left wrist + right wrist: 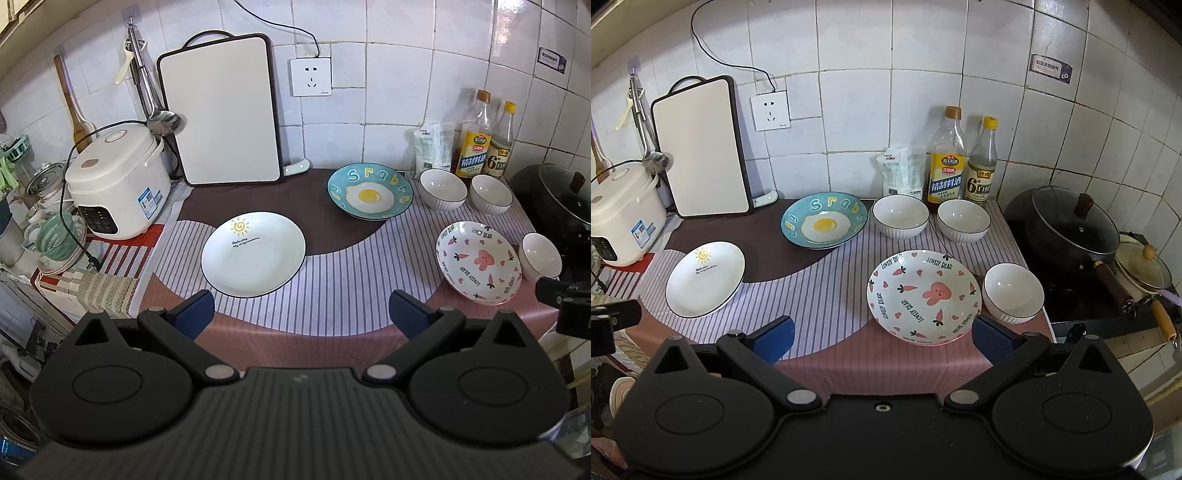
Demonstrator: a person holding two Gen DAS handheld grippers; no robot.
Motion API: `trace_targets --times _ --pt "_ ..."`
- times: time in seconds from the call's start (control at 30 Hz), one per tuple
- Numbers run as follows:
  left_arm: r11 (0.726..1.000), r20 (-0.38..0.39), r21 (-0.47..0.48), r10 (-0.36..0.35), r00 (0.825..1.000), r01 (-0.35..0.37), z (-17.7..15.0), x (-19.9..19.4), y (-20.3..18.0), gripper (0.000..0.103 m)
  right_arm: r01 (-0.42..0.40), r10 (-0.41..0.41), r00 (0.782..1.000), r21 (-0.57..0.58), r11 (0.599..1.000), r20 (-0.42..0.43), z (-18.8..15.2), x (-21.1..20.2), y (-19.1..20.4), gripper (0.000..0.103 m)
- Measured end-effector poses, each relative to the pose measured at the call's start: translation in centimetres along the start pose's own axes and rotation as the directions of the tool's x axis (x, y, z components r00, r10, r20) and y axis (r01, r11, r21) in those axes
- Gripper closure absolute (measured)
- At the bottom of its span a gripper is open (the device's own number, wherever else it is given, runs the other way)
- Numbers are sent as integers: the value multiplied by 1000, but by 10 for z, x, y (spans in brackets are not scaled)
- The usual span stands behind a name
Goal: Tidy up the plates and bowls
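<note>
A white sun plate lies left on the cloth. A blue egg plate lies at the back. A pink rabbit plate lies front right. Two white bowls stand at the back, also seen in the right wrist view. A third bowl stands right of the rabbit plate. My left gripper is open and empty, just short of the sun plate. My right gripper is open and empty, just short of the rabbit plate.
A rice cooker and cutting board stand at the left. Two bottles and a white bag stand against the tiled wall. A lidded black wok sits on the stove at the right.
</note>
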State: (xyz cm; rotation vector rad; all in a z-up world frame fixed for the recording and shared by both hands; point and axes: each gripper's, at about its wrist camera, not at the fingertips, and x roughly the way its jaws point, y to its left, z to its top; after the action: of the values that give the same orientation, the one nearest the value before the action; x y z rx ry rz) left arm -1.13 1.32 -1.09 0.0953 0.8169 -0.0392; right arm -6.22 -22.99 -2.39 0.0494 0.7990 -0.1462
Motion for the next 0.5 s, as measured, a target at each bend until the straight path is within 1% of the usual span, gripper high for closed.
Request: trace_targets --times 0.17,0.5 --pt "1000 10 -8 2 1000 -2 -4 -1 2 1 -4 4 1000 0 1000 -3 -3 2 3 0" --pt "1000 -6 -25 4 1000 -4 -8 4 5 0 -6 6 1000 12 1000 4 -5 4 2 0"
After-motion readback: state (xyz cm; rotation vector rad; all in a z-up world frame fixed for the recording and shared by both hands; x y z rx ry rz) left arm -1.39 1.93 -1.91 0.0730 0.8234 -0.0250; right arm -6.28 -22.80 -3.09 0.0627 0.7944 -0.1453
